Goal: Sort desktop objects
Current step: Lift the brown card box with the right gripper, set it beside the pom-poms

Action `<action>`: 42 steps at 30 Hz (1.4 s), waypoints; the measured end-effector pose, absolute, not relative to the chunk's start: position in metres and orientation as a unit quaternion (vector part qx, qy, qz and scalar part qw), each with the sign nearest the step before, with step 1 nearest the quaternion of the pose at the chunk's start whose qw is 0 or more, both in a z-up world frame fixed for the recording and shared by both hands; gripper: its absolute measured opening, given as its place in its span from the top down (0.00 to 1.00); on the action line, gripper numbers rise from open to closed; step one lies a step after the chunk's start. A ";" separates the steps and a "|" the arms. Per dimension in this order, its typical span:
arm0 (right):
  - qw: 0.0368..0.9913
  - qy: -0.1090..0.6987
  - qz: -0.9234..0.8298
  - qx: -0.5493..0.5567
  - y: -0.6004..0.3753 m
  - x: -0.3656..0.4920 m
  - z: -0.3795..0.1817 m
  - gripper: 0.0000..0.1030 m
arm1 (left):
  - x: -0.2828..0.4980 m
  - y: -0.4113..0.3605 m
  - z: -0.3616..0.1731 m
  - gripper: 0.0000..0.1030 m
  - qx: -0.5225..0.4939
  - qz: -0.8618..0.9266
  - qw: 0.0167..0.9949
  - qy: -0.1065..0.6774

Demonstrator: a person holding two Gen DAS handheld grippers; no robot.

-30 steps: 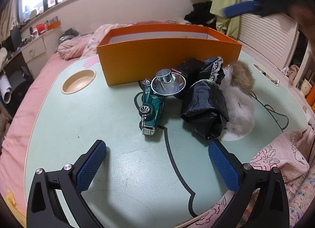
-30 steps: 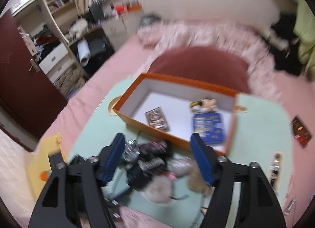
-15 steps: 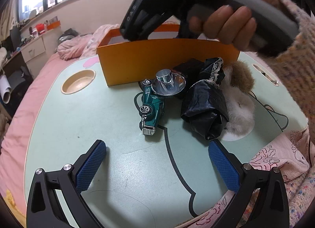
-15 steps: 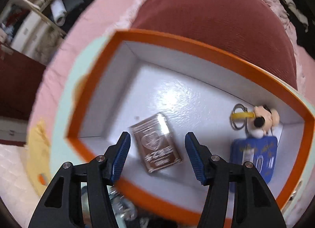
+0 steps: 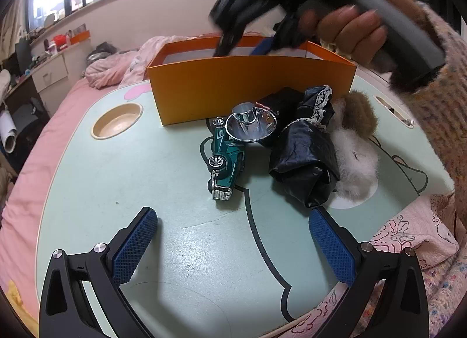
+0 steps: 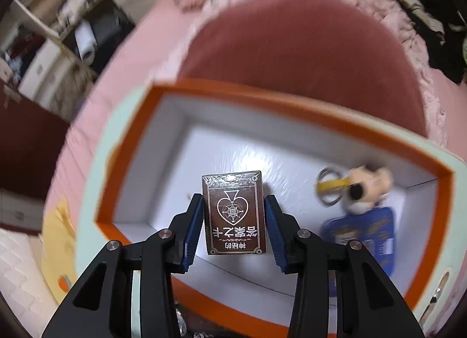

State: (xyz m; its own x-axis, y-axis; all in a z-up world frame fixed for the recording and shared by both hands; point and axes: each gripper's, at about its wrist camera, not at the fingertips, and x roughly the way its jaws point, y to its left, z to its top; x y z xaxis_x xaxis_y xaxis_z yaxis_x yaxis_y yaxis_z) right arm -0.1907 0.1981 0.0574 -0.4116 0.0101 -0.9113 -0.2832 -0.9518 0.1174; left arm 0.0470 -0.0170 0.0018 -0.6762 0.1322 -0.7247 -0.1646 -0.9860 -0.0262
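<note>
Motion blur smears the keychain figure (image 6: 363, 189) and blue card (image 6: 362, 233) inside the orange box (image 6: 292, 101). The right hand-held gripper (image 6: 233, 218), whose jaws have just been closing, clamps the brown card deck (image 6: 233, 215) over the box floor, its long axis along the fingers. The left hand-held gripper (image 5: 233, 247) hangs wide open and empty over the bench (image 5: 116, 180), with the green toy car (image 5: 226, 160) ahead.

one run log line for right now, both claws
phase: grasp in orange box | right claw: just closing on card deck, pads at its sides | left claw: open, empty, over table
</note>
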 end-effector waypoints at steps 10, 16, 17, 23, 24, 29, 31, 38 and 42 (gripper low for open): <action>0.072 0.049 0.893 -0.441 0.150 -0.074 0.117 0.58 | 0.046 -0.018 0.002 0.00 -0.394 0.916 0.078 0.020; 0.067 0.073 0.865 -0.491 0.169 -0.034 0.061 0.58 | 0.047 -0.018 0.002 0.00 -0.393 0.916 0.079 0.020; 0.069 0.075 0.865 -0.492 0.175 -0.029 0.057 0.57 | 0.048 -0.018 0.002 0.00 -0.393 0.916 0.079 0.020; 0.094 0.053 0.889 -0.445 0.180 -0.022 0.069 0.43 | 0.048 -0.018 0.003 0.00 -0.393 0.916 0.079 0.020; 0.100 0.049 0.899 -0.424 0.178 -0.017 0.075 0.26 | 0.048 -0.018 0.003 0.00 -0.393 0.916 0.079 0.020; 0.120 0.011 0.926 -0.357 0.170 0.018 0.084 0.18 | 0.048 -0.019 0.003 0.00 -0.392 0.916 0.077 0.017; 0.120 0.000 0.927 -0.356 0.169 0.032 0.075 0.18 | 0.048 -0.019 0.003 0.00 -0.392 0.917 0.077 0.015; 0.133 -0.052 0.916 -0.376 0.158 0.072 0.018 0.18 | 0.048 -0.019 0.003 0.00 -0.392 0.917 0.077 0.015; 0.135 -0.041 0.915 -0.378 0.161 0.062 0.001 0.16 | 0.049 -0.020 0.003 0.00 -0.392 0.917 0.077 0.015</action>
